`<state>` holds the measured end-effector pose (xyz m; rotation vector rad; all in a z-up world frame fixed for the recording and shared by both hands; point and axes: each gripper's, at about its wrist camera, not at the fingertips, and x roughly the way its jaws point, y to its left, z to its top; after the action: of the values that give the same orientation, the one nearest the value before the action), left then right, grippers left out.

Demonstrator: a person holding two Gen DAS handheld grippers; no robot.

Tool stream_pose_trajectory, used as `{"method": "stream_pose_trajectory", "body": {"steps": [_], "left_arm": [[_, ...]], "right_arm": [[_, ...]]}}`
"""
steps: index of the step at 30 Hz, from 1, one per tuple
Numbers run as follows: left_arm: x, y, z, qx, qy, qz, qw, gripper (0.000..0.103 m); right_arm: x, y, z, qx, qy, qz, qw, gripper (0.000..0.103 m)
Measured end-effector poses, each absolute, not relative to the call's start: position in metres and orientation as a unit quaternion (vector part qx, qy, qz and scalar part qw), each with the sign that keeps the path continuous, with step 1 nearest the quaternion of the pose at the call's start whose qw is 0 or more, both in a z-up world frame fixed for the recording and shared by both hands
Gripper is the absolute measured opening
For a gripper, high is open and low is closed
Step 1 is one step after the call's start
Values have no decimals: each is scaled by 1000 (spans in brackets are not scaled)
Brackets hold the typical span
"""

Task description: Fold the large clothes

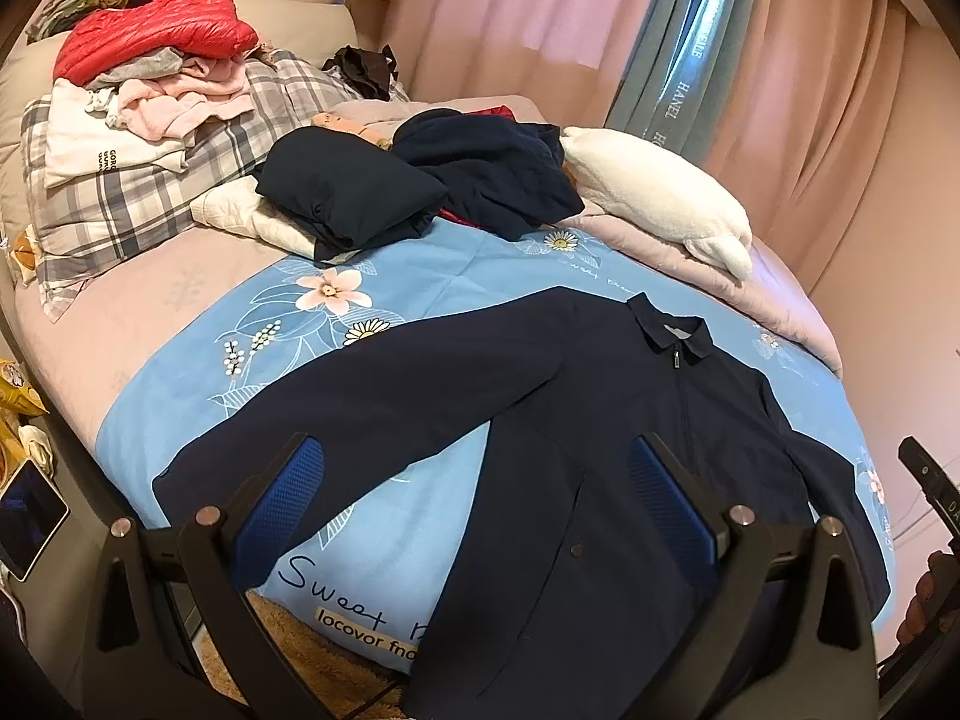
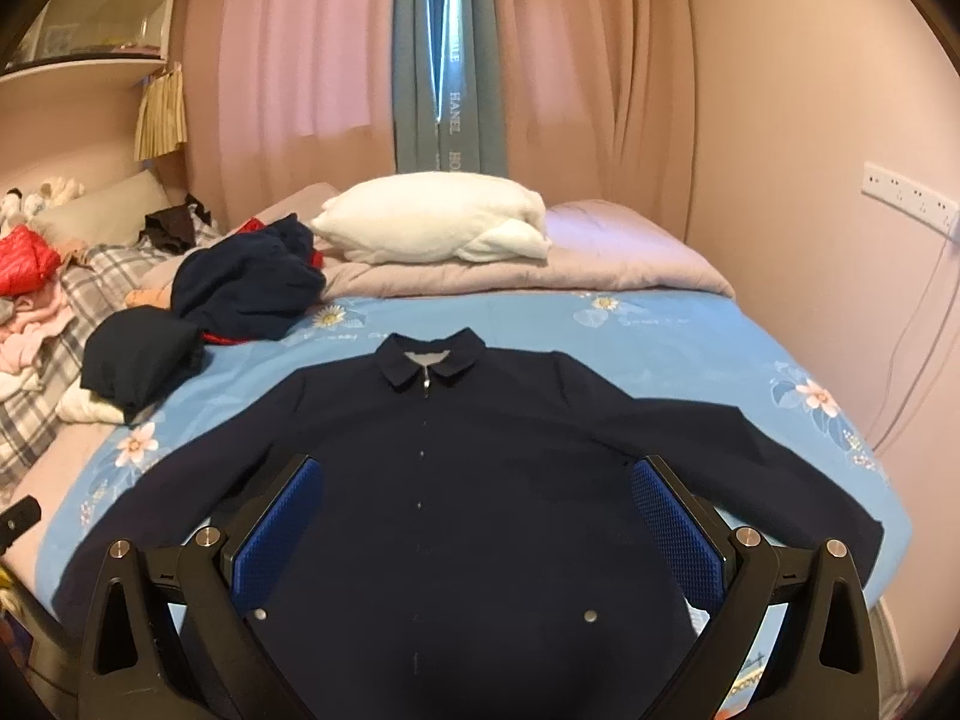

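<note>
A dark navy zip jacket (image 2: 474, 462) lies flat, front up, on the blue floral bedspread (image 2: 660, 330), collar toward the curtains and both sleeves spread out. In the left wrist view the jacket (image 1: 600, 420) runs diagonally, one sleeve reaching left. My left gripper (image 1: 474, 456) is open and empty, held above the jacket's left side near the bed's front edge. My right gripper (image 2: 474, 468) is open and empty above the jacket's lower body. The other gripper's tip shows at the right edge of the left wrist view (image 1: 927, 474).
Folded and crumpled navy clothes (image 1: 420, 180) lie behind the jacket. A white pillow (image 2: 438, 222) sits on a folded pink quilt (image 2: 630, 252). A clothes pile with a red puffer jacket (image 1: 156, 36) lies on plaid bedding at the left. A tablet (image 1: 30, 516) stands beside the bed.
</note>
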<state>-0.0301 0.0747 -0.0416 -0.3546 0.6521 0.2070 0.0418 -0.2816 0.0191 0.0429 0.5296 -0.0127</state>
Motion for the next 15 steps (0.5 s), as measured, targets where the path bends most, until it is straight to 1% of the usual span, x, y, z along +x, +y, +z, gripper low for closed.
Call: {"method": "stream_pose_trajectory", "body": {"steps": [15], "left_arm": [[-25, 66, -42, -171, 327, 95, 924, 101]], "right_arm": [[39, -289, 17, 27, 263, -4, 964, 102]]}}
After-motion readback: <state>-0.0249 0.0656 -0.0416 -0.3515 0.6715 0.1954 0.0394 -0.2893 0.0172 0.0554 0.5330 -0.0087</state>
